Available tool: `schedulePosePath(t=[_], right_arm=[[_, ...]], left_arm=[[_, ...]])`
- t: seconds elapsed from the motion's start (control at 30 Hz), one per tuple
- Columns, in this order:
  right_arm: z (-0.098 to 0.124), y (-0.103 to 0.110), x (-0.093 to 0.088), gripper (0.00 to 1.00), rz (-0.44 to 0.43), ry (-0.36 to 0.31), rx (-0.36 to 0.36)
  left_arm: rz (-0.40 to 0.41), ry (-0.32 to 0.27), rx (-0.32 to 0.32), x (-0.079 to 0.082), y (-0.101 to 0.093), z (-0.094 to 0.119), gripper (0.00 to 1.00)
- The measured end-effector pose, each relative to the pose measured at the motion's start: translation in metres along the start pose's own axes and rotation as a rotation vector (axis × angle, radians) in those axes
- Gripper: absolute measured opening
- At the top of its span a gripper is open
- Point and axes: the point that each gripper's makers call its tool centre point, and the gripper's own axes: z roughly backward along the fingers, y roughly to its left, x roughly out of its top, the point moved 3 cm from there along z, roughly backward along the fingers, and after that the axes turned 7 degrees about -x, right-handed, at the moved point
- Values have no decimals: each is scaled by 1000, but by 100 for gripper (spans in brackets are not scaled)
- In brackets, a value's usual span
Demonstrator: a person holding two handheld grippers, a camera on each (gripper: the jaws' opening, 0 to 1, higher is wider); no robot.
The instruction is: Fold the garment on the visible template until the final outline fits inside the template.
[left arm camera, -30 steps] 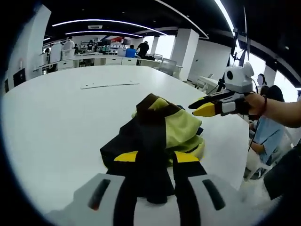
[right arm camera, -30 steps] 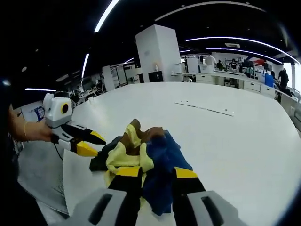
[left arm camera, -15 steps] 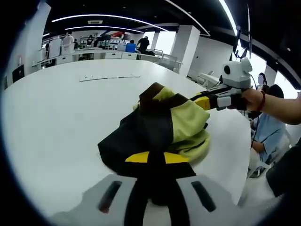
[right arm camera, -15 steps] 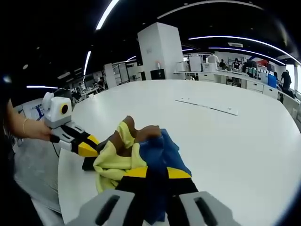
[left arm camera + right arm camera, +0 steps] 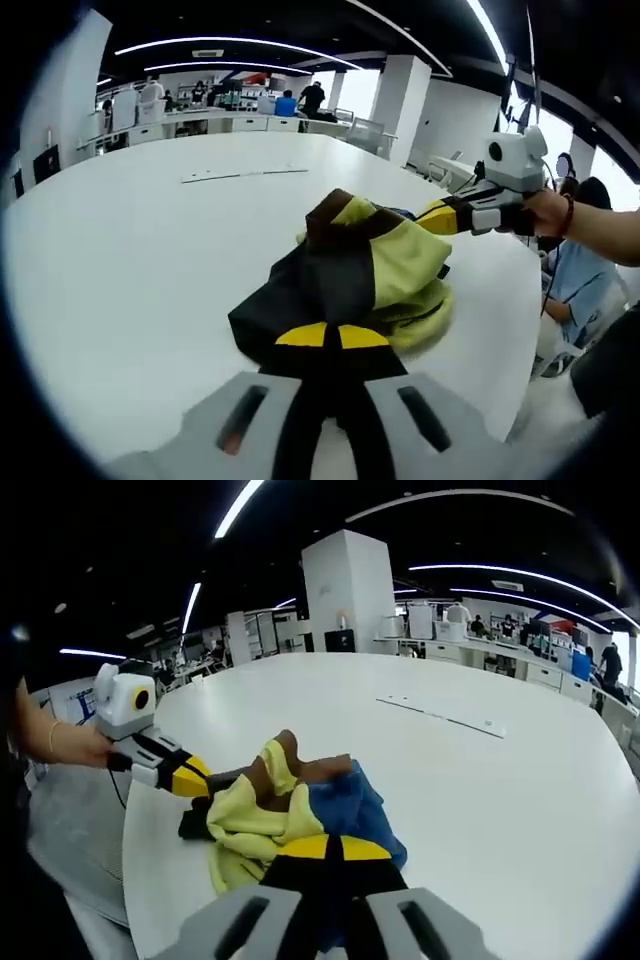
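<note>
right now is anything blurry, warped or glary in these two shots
Left gripper view: fisheye bends the white table edge and ceiling light strips into arcs; the garment is sharp, and the windows at right are blown out. Right gripper view: same warping; the garment is crisp, the far desks soft, with only faint shadow under the cloth.

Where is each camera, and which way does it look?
Left gripper view: rides the left gripper, looking along its jaws across the garment and table; a hand holds the right gripper.
Right gripper view: rides the right gripper, looking across the garment from the opposite side.
Both share the garment, table and both grippers.
</note>
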Motion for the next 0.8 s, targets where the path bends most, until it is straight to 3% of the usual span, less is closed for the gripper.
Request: schedulePosePath(t=[0.23,0.43,0.63,0.8], right_arm=[[13,-2,12,0,12,-19,-3],[25,-7,31,0,8,-63,-14],[35,-21,54,0,27,-117,-70],[42,-28,69,0,51,-135,-89]], left_arm=[[-24,-27,23,19,6,16,0],[-41,-100,95,51,25,39,0],[-51,-167,137,81,40,53,0],[-55,-192,143,95,44,55,0]])
